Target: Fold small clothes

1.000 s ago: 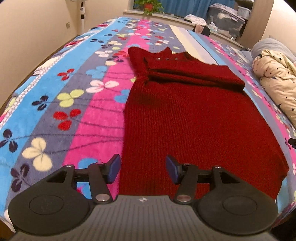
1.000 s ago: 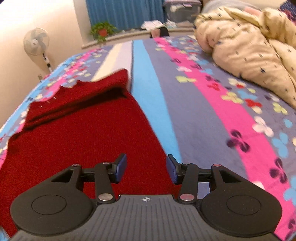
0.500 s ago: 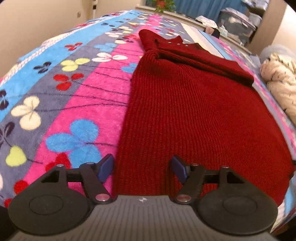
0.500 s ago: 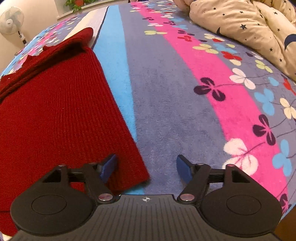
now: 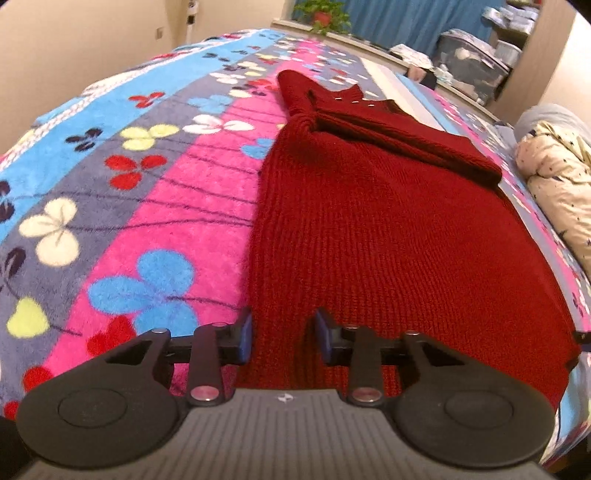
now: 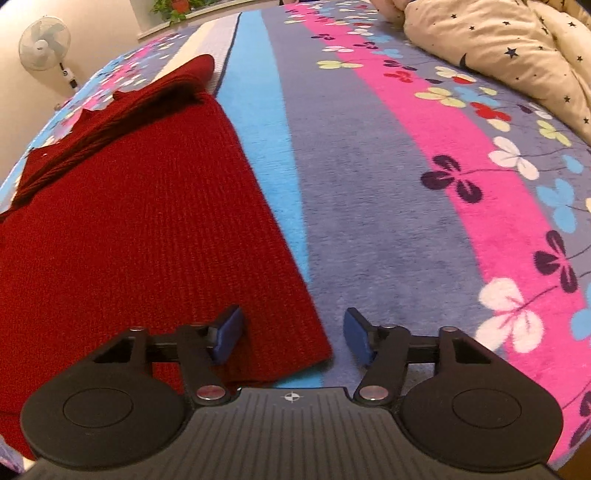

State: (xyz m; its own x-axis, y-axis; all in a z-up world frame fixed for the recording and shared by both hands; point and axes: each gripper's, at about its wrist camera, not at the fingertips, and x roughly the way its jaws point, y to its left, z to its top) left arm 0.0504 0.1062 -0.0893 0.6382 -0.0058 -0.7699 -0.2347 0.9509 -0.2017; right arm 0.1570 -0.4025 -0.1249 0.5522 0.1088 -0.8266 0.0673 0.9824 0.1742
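A dark red knitted sweater (image 5: 388,229) lies flat on the bed, with its sleeves folded across the chest at the far end. My left gripper (image 5: 283,334) is at the sweater's near left corner. Its jaws are closing with the hem between them, and the cloth is still flat and unpinched. In the right wrist view the same sweater (image 6: 140,221) fills the left side. My right gripper (image 6: 293,334) straddles its near right corner, one fingertip (image 6: 229,332) over the knit and the other over the blanket. Its jaws are closing too, without pinching the cloth.
The bed carries a striped fleece blanket (image 5: 122,206) with a clover print. A cream star-print duvet (image 6: 509,48) is heaped at the right. A fan (image 6: 44,44) stands by the wall, and storage boxes (image 5: 472,70) and a potted plant (image 5: 321,14) sit beyond the bed.
Both grippers came down close to the sweater's near hem corners. Their jaws widened and then narrowed, and each now has a corner of the hem between its jaws.
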